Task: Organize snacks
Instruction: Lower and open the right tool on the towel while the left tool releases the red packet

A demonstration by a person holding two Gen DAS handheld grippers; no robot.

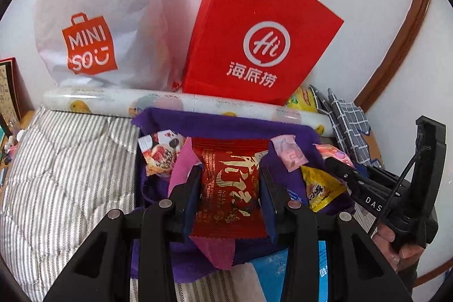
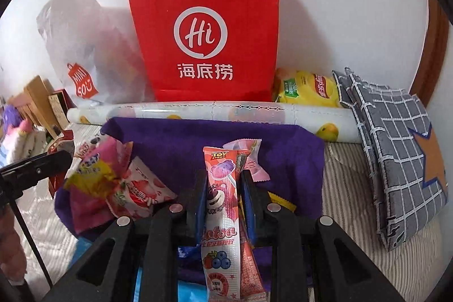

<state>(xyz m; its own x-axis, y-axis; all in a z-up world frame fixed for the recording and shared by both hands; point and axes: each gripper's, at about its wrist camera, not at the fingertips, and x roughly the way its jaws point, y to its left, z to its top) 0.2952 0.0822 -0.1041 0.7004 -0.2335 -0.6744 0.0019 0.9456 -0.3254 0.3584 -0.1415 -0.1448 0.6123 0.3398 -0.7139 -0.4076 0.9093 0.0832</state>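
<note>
Striped bedding (image 1: 65, 174), white wall behind. Near to far:

- Left hand-held gripper (image 1: 230, 183): jaws clamped on a red snack packet (image 1: 229, 188) with gold lettering, held above a purple cloth (image 1: 226, 126).
- Right hand-held gripper (image 2: 222, 188): jaws closed on a pink lollipop packet (image 2: 222, 205), upright between the pads, above the same cloth.
- Loose snacks on the cloth: small pink sachet (image 1: 288, 153), yellow packet (image 1: 320, 188), strawberry-print packets (image 2: 133, 188).
- Printed roll (image 2: 212, 111), lying across behind the cloth.
- Grey checked cushion (image 2: 396, 149), right of the roll.
- Yellow chip bag (image 2: 308, 88), behind the roll.
- Red paper bag (image 2: 203, 27), upright against the wall.
- White plastic bag (image 1: 99, 19), beside the red one.
</note>
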